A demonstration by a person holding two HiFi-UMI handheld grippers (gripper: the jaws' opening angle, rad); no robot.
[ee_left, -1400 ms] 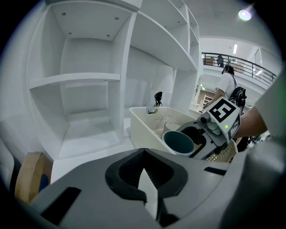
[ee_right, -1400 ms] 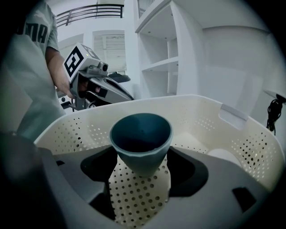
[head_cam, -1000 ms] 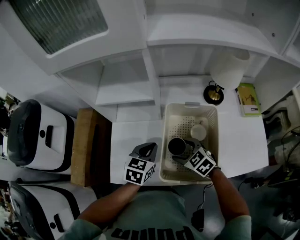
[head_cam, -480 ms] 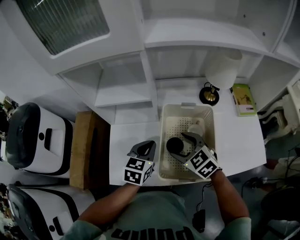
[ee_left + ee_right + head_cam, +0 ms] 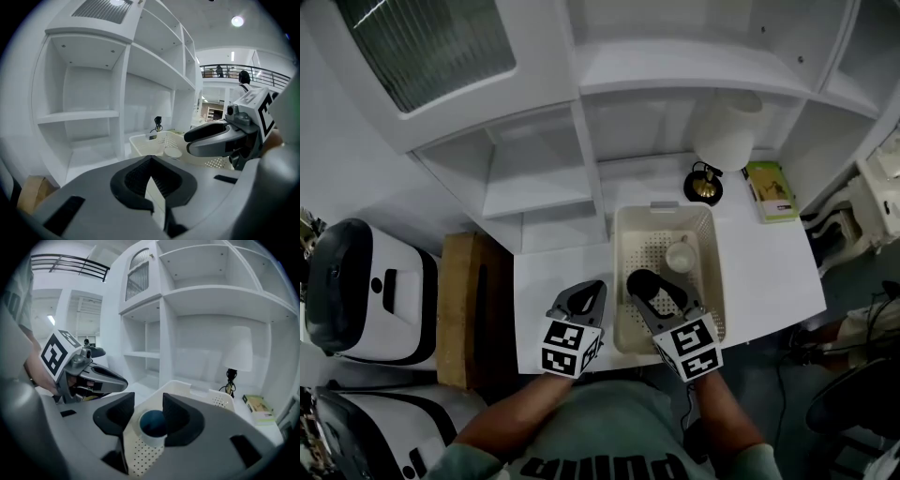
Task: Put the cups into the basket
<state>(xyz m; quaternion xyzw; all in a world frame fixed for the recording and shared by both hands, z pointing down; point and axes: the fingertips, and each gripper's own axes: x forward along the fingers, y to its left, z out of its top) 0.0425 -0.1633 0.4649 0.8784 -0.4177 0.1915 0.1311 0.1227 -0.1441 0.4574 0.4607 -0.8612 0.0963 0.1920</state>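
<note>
In the head view, a dark cup [image 5: 643, 280] and a white cup [image 5: 680, 255] are seen standing inside the basket [image 5: 618, 267]. The right gripper [image 5: 661, 298] is held over the dark cup, and the left gripper [image 5: 586, 292] over the table [image 5: 546, 281] just beside the basket.

In the left gripper view, its jaws are seen closed together, with nothing between them.

In the right gripper view, the jaws are parted, having just been closing partway. The dark cup is framed in their gap, below them in the basket, ungripped.

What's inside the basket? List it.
A white cup and a dark-lined cup stand on the perforated floor of the basket. The right claw, jaws just closing on nothing, covers the near end.
</note>
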